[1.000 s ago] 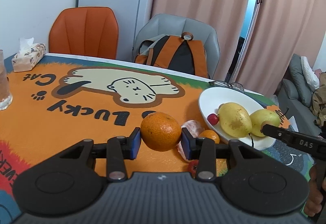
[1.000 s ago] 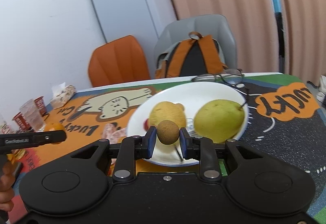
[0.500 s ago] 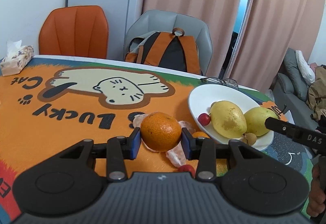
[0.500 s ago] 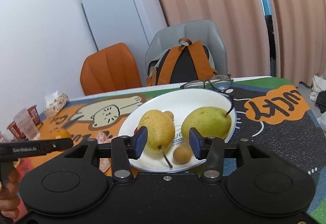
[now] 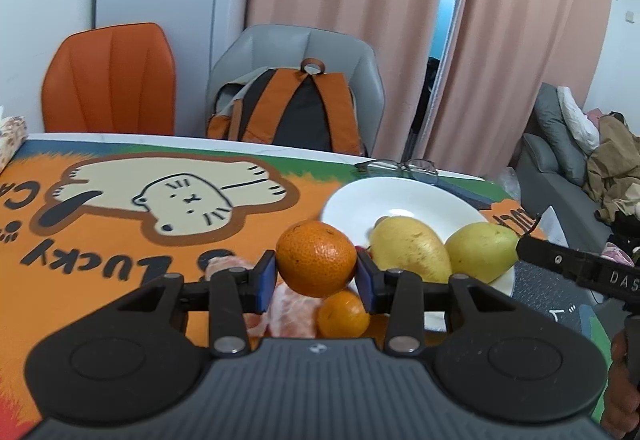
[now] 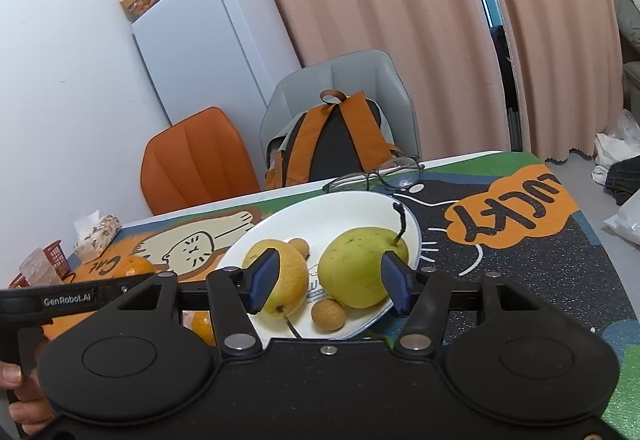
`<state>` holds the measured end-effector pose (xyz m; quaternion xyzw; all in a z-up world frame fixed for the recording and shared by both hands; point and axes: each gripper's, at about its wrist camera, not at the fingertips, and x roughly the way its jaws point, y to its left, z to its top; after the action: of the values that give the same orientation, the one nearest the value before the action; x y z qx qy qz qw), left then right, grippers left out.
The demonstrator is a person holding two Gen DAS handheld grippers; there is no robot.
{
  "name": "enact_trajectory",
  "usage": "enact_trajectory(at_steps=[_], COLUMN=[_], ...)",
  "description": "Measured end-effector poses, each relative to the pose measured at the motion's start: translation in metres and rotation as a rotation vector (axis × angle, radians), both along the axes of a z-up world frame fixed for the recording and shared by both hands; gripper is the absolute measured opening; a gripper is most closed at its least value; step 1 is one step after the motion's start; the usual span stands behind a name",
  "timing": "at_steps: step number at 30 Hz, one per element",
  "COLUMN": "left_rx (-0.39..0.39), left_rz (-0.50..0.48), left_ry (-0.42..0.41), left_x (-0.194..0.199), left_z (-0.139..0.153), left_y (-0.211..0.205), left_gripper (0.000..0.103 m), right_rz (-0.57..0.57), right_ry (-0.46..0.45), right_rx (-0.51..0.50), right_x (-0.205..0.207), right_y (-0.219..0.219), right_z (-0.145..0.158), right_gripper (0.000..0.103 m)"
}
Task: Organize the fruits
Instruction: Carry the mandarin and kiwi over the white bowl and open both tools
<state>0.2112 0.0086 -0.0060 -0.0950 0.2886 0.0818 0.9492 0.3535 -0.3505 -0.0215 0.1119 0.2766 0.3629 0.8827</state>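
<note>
On the left, loose peeled segments [image 5: 292,310] and a small orange [image 5: 343,314] lie on the cat-print tablecloth [image 5: 120,240], not yet gathered, so by my reading the sorting is partway. Above them the left gripper [image 5: 316,276] clamps a mandarin [image 5: 316,259] just short of the white plate [image 5: 400,195]; the fruit is near round, with no long axis to speak of. The plate holds a yellow pear [image 6: 280,282], two brown longans, one in front [image 6: 328,314], and a green pear [image 6: 362,266] whose long axis runs toward the far rim, stem [image 6: 400,220] up and away. The right gripper [image 6: 330,286] has just been opening and hangs open, nothing between its pads.
</note>
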Motion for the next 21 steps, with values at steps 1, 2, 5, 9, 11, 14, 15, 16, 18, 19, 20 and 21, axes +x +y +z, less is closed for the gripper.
enact_trajectory(at_steps=[1, 2, 5, 9, 11, 14, 15, 16, 18, 19, 20, 21], left_rx=[0.000, 0.002, 0.009, 0.018, 0.021, 0.021, 0.021, 0.021, 0.022, 0.020, 0.018, 0.017], left_rz=[-0.006, -0.012, -0.029, -0.047, -0.055, -0.061, -0.062, -0.063, -0.061, -0.063, -0.067, -0.068], left_ry=[0.000, -0.001, -0.002, 0.005, 0.007, 0.012, 0.017, 0.020, 0.027, 0.030, 0.033, 0.034], left_x=[0.003, 0.006, 0.014, 0.026, 0.033, 0.040, 0.043, 0.046, 0.050, 0.052, 0.054, 0.055], left_z=[0.000, 0.000, 0.001, -0.002, -0.004, -0.009, -0.011, -0.013, -0.018, -0.020, -0.022, -0.024], left_y=[-0.002, -0.003, -0.009, -0.015, -0.017, -0.019, -0.020, -0.020, -0.021, -0.021, -0.021, -0.021], left_gripper=[0.040, 0.040, 0.040, 0.040, 0.040, 0.040, 0.040, 0.040, 0.041, 0.041, 0.041, 0.041], right_rz=[-0.002, -0.004, -0.008, -0.014, -0.015, -0.016, -0.016, -0.016, -0.015, -0.014, -0.012, -0.009], right_ry=[0.003, 0.005, 0.011, 0.005, 0.004, 0.000, -0.001, -0.001, -0.002, -0.002, -0.002, -0.003], right_rx=[0.002, 0.003, 0.008, 0.013, 0.018, 0.024, 0.026, 0.026, 0.022, 0.021, 0.020, 0.019], right_x=[0.001, 0.001, 0.002, 0.002, 0.002, 0.001, 0.002, 0.002, 0.002, 0.002, 0.002, 0.001], right_y=[-0.001, -0.001, -0.003, -0.005, -0.006, -0.008, -0.008, -0.008, -0.008, -0.007, -0.007, -0.006], right_z=[0.000, -0.001, 0.000, 0.001, 0.002, 0.003, 0.003, 0.003, 0.003, 0.003, 0.003, 0.004], right_gripper=[0.057, 0.057, 0.057, 0.058, 0.058, 0.059, 0.059, 0.060, 0.060, 0.060, 0.060, 0.061])
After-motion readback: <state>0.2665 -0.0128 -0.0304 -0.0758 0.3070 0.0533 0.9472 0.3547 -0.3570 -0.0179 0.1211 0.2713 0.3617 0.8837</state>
